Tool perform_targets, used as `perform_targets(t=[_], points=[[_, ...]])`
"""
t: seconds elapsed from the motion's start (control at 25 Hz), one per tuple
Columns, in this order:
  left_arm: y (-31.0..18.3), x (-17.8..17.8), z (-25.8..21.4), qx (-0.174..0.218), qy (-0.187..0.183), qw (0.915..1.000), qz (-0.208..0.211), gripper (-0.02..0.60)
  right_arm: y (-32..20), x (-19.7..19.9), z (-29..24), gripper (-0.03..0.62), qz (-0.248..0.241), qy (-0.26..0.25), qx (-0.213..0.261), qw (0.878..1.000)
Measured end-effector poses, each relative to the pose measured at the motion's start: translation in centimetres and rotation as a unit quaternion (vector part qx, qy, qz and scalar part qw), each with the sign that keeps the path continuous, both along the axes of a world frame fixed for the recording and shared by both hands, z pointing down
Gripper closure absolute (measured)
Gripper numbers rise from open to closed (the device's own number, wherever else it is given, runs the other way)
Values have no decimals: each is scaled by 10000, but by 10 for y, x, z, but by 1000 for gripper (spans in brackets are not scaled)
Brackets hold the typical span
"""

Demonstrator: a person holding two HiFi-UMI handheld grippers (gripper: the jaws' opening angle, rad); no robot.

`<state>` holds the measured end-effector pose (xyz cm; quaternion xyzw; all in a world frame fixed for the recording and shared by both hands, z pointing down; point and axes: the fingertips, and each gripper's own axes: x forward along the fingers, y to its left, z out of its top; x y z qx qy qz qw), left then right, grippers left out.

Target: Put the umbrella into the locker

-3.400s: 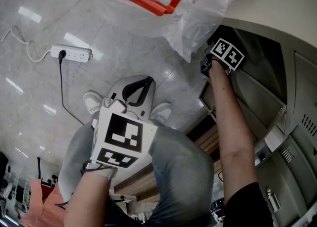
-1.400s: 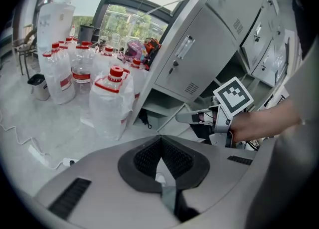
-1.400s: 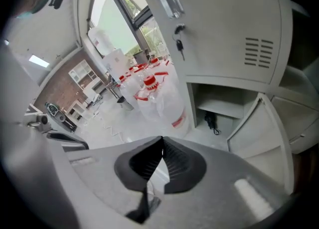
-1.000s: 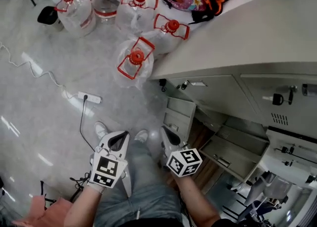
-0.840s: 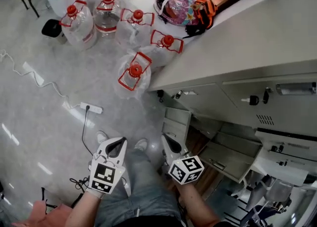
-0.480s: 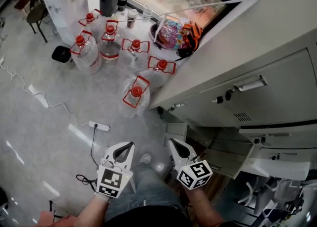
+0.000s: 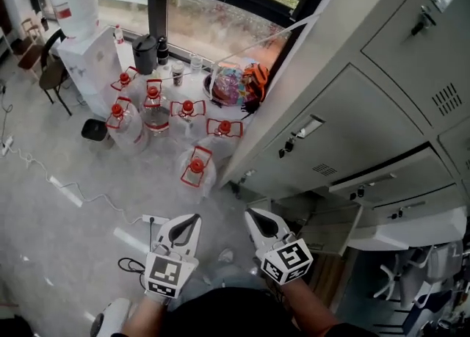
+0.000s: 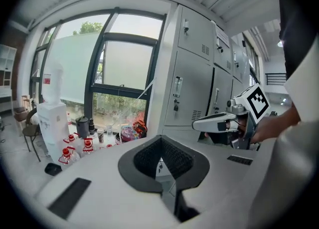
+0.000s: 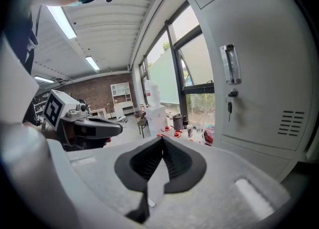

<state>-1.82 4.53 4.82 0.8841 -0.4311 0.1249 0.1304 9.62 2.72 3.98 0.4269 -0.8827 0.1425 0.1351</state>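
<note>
Two pairs of jaws are pressed together, both empty: left gripper (image 7: 189, 219) at 7 o'clock, right gripper (image 7: 252, 215) at 6. Six red-capped water jugs (image 7: 194, 170) stand at 10 (one nearest the grippers). Lockers (image 7: 382, 93) fill 2 to 4 o'clock.

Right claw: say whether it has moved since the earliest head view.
Yes. The right claw was up at the open locker; now it sits back clear of it, beside the left claw.

Lockers (image 7: 367, 115) right, bottles (image 7: 152, 106) on floor (image 7: 66, 247) left, perhaps a bag (image 7: 233, 84) between
</note>
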Motion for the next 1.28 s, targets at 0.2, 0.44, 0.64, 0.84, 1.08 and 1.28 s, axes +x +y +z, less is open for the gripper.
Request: perform_targets(t=[0.2, 0.44, 0.64, 0.84, 1.08, 1.28], points=[[-5, 0, -43, 445, -19, 9990, -10, 571, 7, 1, -40, 597, -27, -49, 447, 9990], [-12, -4, -77, 886, -59, 9959, -188, 571, -1, 7, -67, 597, -70, -190, 820, 9964], [-10, -6, -93, 950, -91, 9948, -352, 571, 1, 5, -74, 597, -131, -359, 884, 9954], [-7, -3, -99, 1084, -176, 9934, -338, 571, 6, 2, -77, 597, -239, -445, 917, 9945], [-3, 4, -108, 916, -12, 9945, -507, 571, 8, 5, -79, 597, -286, -526, 952, 9937], [0, 3, -100, 1076, -304, 9931, -365, 571, 13, 2, -73, 597, -391, -538, 827, 9943]])
